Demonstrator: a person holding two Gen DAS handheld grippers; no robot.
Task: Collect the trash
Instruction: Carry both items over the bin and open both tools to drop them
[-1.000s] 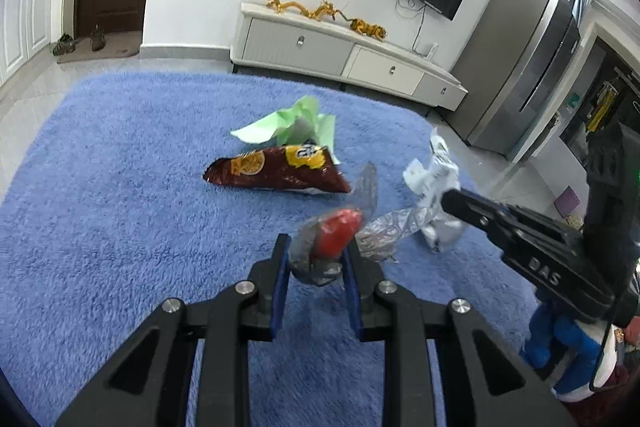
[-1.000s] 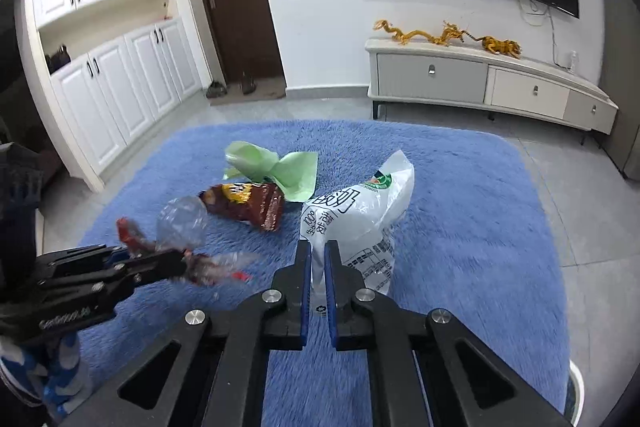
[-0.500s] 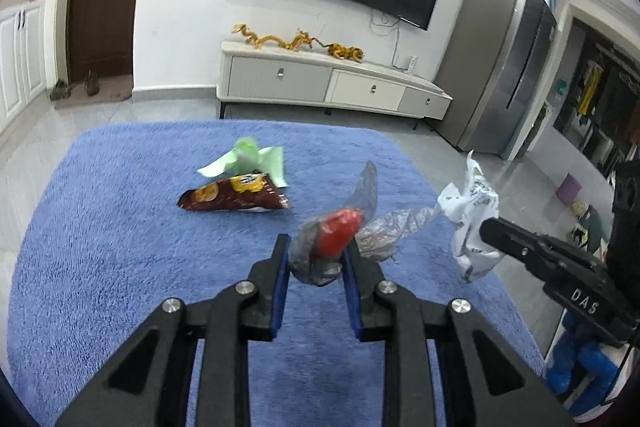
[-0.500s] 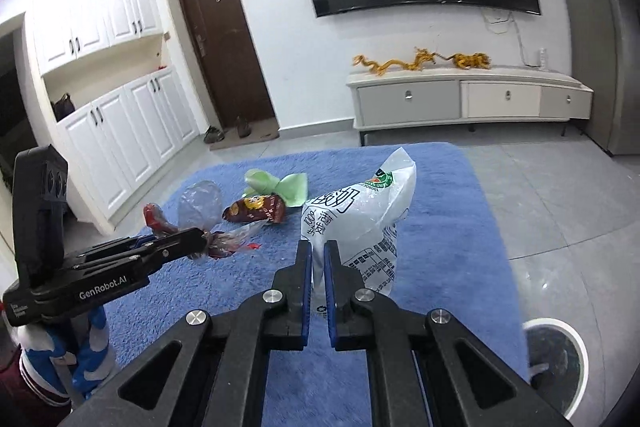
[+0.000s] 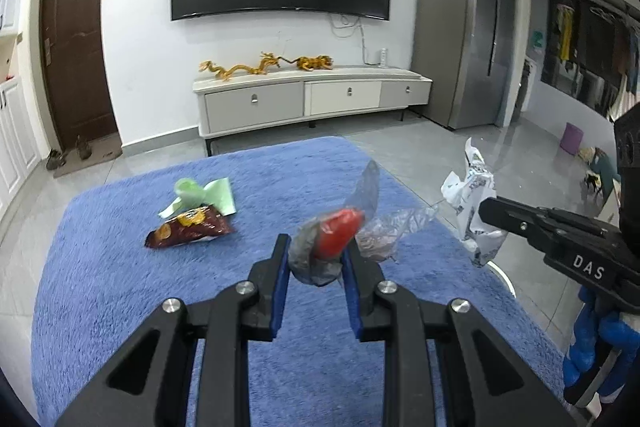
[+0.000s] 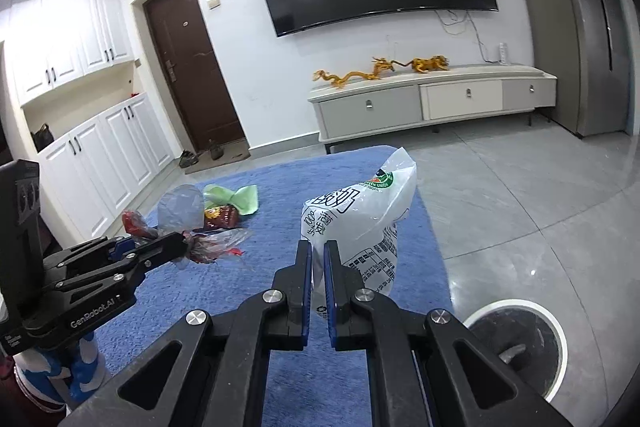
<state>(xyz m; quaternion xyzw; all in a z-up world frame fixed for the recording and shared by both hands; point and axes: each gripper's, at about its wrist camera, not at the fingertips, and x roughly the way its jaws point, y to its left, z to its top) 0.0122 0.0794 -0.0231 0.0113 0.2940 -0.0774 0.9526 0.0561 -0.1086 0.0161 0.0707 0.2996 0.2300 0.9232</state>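
The left gripper (image 5: pixel 314 261) has its fingers clamped on a clear wrapper (image 5: pixel 336 231), the right gripper (image 6: pixel 317 263) on a white bag (image 6: pixel 360 215), both above the blue rug (image 5: pixel 100 267), where a brown packet (image 5: pixel 188 231) and green paper (image 5: pixel 204 193) lie near its far edge, a bin (image 6: pixel 516 343) beside the right edge.

Both wrist views face the TV wall, sharing the blue rug (image 5: pixel 100 267).

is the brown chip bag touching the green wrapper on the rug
Touching. In the left wrist view the brown chip bag lies against the green wrapper on the rug, overlapping its lower edge with no blue showing between them.
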